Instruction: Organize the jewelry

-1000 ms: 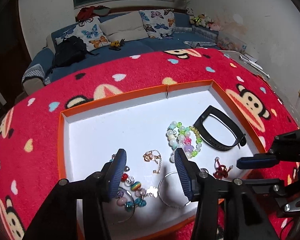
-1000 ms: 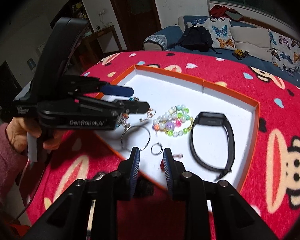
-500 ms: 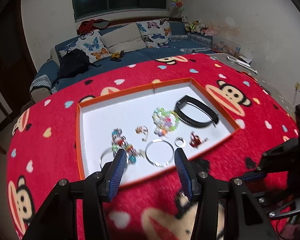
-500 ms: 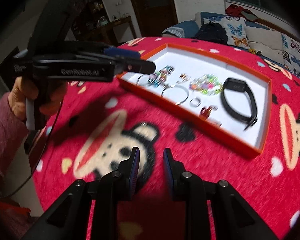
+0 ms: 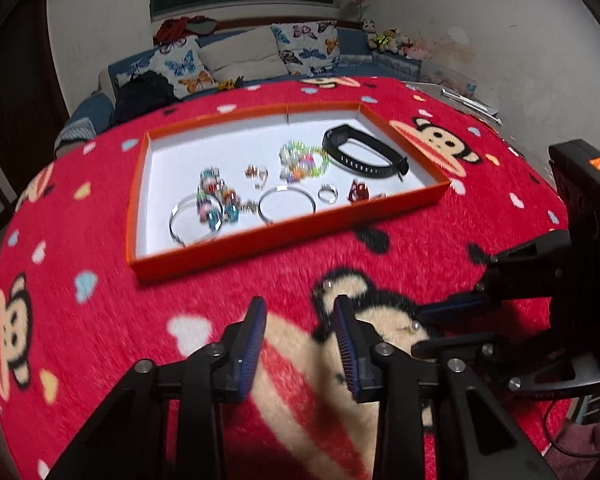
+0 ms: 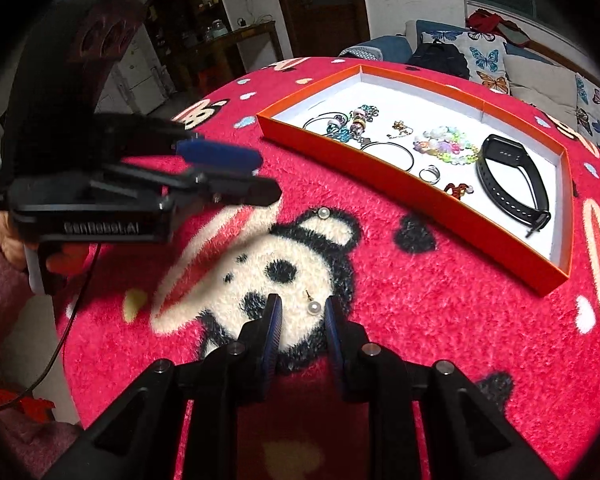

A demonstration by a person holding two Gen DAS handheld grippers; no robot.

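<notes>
An orange tray (image 5: 284,236) (image 6: 412,200) with a white floor holds a black wristband (image 5: 360,152) (image 6: 512,176), a pastel bead bracelet (image 5: 302,160) (image 6: 446,146), a charm bracelet (image 5: 216,200) (image 6: 352,122), silver bangles, a ring (image 5: 327,194) and a red charm. Two pearl earrings lie on the red cloth: one (image 6: 313,307) between my right gripper's open fingers, one farther off (image 6: 323,212) (image 5: 327,284). My left gripper (image 5: 300,320) is open and empty over the cloth, in front of the tray. My right gripper (image 6: 300,312) is open, low over the cloth.
The round table wears a red monkey-print fleece cloth (image 5: 100,320). A blue sofa with butterfly cushions (image 5: 260,56) stands behind it. In the right wrist view the left gripper (image 6: 236,172) hovers at left, held by a hand in a pink sleeve.
Both grippers have pulled back from the tray toward the table's near side. The right gripper has opened a little wider and now brackets a pearl earring on the cloth.
</notes>
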